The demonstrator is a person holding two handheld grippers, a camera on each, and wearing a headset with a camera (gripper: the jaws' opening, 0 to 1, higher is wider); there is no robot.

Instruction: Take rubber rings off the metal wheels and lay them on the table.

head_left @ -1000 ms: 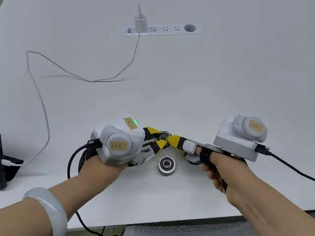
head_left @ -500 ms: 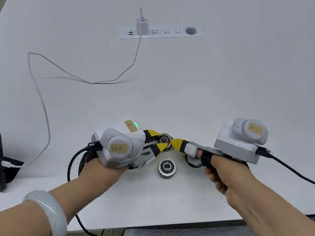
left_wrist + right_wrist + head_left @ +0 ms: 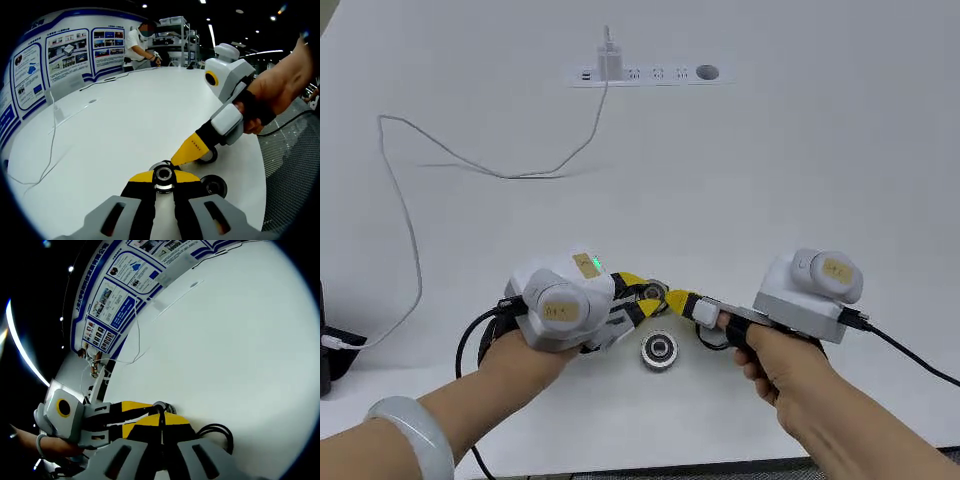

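My left gripper (image 3: 642,297) is shut on a small metal wheel (image 3: 656,292), held just above the white table (image 3: 770,180). In the left gripper view the wheel (image 3: 164,173) sits between the yellow tips of the left gripper (image 3: 164,179). My right gripper (image 3: 672,298) meets it from the right, its jaws shut on the thin black rubber ring (image 3: 161,415) at the wheel's (image 3: 160,405) edge. A second metal wheel (image 3: 659,350) lies on the table just in front of the grippers. Loose black rings (image 3: 218,433) lie beside my right hand.
A white power strip (image 3: 645,73) lies at the table's far side, and its cable (image 3: 410,230) loops down the left. A black cable (image 3: 910,350) trails from the right gripper. The front table edge is close under my arms. A person (image 3: 142,47) stands far off.
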